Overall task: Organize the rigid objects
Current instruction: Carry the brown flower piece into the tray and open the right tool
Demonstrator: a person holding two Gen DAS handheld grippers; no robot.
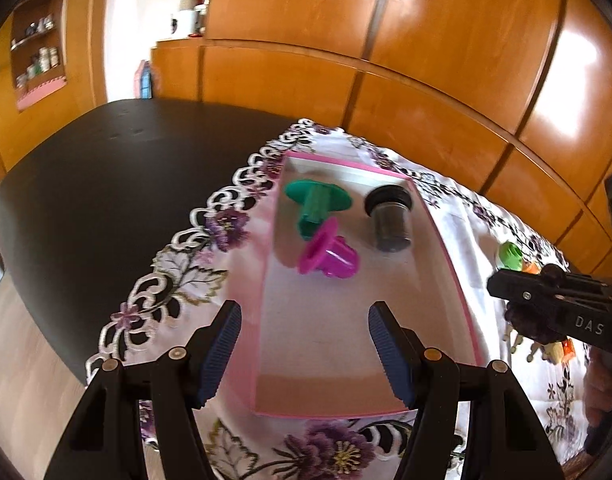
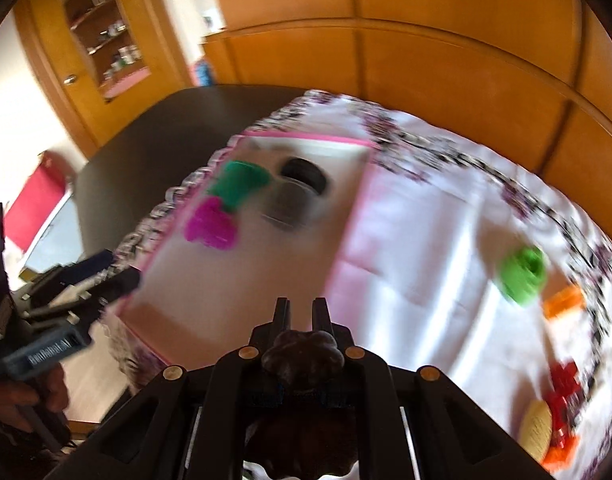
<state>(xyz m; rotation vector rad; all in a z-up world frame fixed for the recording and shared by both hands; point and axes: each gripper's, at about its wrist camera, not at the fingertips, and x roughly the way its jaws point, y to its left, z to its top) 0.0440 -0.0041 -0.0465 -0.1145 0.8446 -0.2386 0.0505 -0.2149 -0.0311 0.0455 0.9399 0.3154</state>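
A pink-rimmed tray (image 1: 457,280) lies on the embroidered cloth. In it lie a dark green piece (image 1: 315,198), a magenta piece (image 1: 325,256) and a black-capped grey cylinder (image 1: 389,220). My left gripper (image 1: 305,354) is open and empty above the tray's near end. My right gripper (image 2: 302,316) is shut on a dark brown lobed piece (image 2: 302,354), held above the cloth by the tray (image 2: 345,240); it shows at the right of the left wrist view (image 1: 545,292). The right wrist view is blurred.
A light green piece (image 2: 521,274), orange pieces (image 2: 563,300), a red piece (image 2: 563,386) and a pale yellow piece (image 2: 537,432) lie on the cloth at the right. The dark tabletop (image 1: 106,184) extends left. Wooden cabinets (image 1: 425,40) stand behind.
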